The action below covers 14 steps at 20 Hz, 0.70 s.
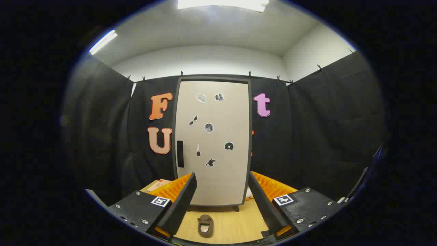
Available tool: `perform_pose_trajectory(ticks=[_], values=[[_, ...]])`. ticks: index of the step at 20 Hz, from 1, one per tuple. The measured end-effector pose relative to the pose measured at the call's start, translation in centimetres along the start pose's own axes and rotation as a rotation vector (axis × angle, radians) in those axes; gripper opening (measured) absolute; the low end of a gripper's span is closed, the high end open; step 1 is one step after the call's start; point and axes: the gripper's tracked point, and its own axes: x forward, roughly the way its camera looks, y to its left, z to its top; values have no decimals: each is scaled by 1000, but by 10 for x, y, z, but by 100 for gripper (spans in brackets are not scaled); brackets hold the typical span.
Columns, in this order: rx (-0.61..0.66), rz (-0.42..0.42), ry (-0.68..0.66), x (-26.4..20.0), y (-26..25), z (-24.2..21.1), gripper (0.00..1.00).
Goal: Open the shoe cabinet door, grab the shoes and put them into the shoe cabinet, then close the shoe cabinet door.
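gripper (222,201) open, shoe (205,226) between fingers, perhaps

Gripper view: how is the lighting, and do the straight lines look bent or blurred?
Gripper view: ceiling lights glare white; the cabinet door is evenly lit and sharp, its edges bowed by the fisheye; the shoe on the wooden floor is dim but clear, between the open hand-held gripper fingers.
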Motion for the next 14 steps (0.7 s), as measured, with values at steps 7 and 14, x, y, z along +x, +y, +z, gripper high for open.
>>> perform_pose_trajectory(ticks=[7, 14], values=[[-18, 22, 22, 3, 1, -10, 95], [-23, 77, 24, 4, 5, -14, 95]])
